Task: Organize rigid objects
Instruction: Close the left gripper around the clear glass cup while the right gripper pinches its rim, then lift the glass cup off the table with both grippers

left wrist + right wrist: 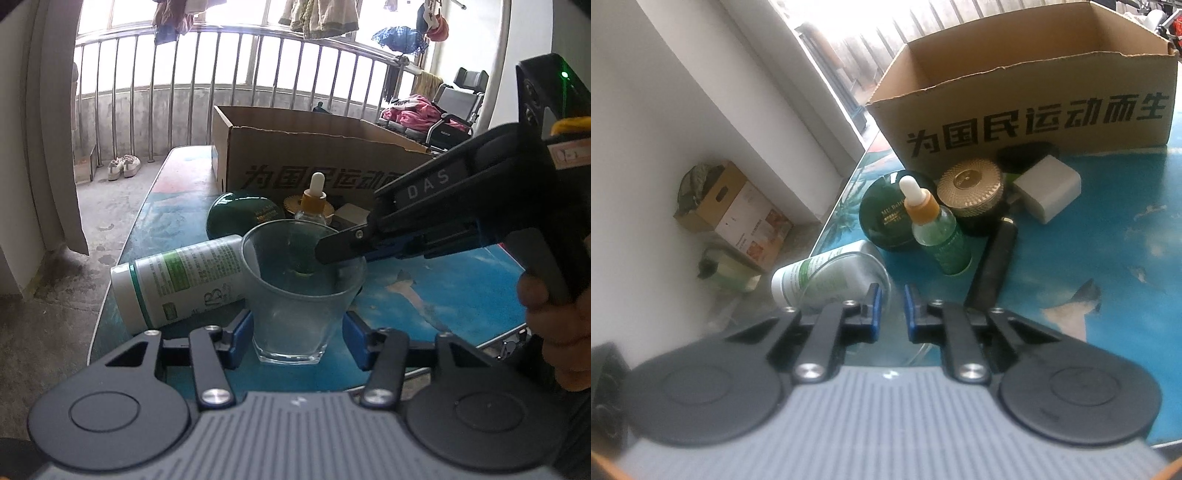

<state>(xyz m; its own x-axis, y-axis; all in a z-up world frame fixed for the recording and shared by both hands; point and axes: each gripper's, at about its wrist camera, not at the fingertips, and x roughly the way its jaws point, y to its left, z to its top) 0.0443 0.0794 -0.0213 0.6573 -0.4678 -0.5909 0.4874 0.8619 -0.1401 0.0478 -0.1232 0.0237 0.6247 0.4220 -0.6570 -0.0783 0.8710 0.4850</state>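
Glass (295, 291) stands upright between your left gripper's (297, 334) parted, non-touching jaws; your right gripper (341, 251) pinches its rim, likely to lift it toward the box (314, 162).

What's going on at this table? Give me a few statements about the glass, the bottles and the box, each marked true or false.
1. The glass stands upright on the table. True.
2. The white bottle stands upright. False: it lies on its side beside the glass.
3. The right gripper pinches the glass's rim. True.
4. The cardboard box is closed. False: its top is open.
5. The dropper bottle lies inside the box. False: it stands on the table in front of the box.
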